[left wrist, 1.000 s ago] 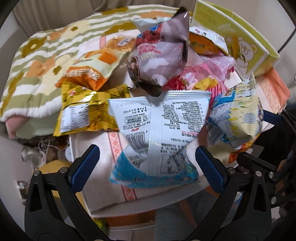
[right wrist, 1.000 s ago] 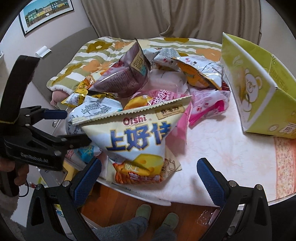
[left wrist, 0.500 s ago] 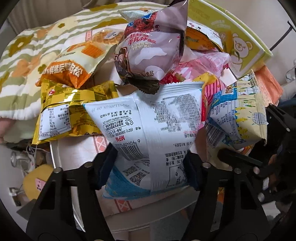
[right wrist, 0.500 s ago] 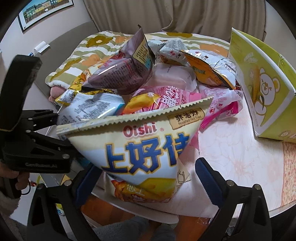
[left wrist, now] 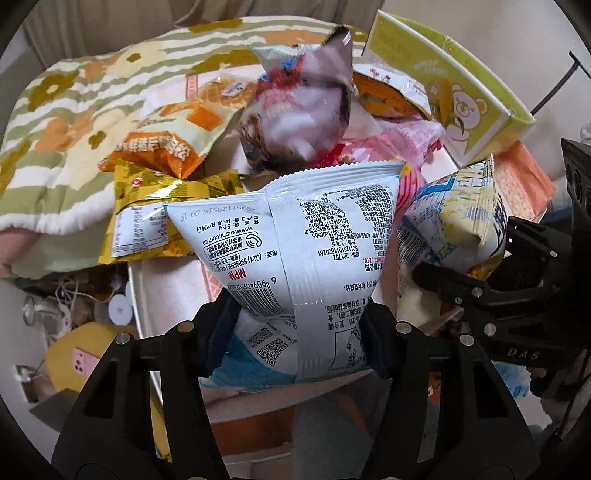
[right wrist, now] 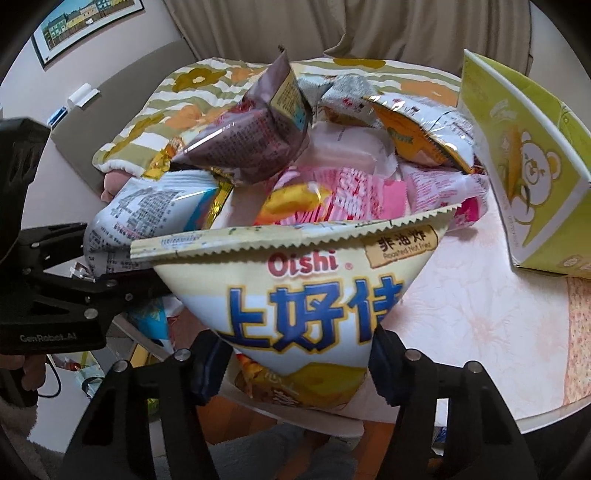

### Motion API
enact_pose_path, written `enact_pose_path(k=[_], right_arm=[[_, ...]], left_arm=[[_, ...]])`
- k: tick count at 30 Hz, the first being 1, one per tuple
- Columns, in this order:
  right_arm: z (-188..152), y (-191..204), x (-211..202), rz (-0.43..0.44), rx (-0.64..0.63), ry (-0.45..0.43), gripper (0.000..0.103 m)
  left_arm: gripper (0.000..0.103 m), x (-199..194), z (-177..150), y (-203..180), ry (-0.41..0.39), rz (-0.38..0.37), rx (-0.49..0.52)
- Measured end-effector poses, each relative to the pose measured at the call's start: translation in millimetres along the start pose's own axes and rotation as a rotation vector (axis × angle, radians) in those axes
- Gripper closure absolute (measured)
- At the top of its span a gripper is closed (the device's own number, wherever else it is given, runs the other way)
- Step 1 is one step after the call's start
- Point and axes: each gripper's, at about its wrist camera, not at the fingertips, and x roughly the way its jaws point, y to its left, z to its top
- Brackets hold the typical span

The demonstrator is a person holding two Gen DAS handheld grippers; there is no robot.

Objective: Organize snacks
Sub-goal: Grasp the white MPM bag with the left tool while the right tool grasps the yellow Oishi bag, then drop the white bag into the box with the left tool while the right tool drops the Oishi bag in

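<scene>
A flowered, striped blanket (right wrist: 155,110) lies past the far edge of the round table (right wrist: 480,314). Beige curtains (right wrist: 332,26) hang behind the blanket. A framed picture (right wrist: 85,22) hangs on the wall left of the curtains.

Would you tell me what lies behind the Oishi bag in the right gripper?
Behind the Oishi bag lie pink packets, a yellow packet and, further back, a purple bag. The Oishi bag hides their lower parts and the table under them.
</scene>
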Motion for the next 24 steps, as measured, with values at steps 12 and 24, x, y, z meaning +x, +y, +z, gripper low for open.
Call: enact_pose_path(k=[12, 24], right_arm=[[20, -30, -86, -0.048, 0.083, -0.14, 0.044], [62, -135, -172, -0.156, 0.083, -0.316, 0.044]], left_arm=[[0.047, -63, 39, -33, -0.153, 0.0, 0.025], [0.047, -93, 150, -129, -0.332, -0.032, 0.068]])
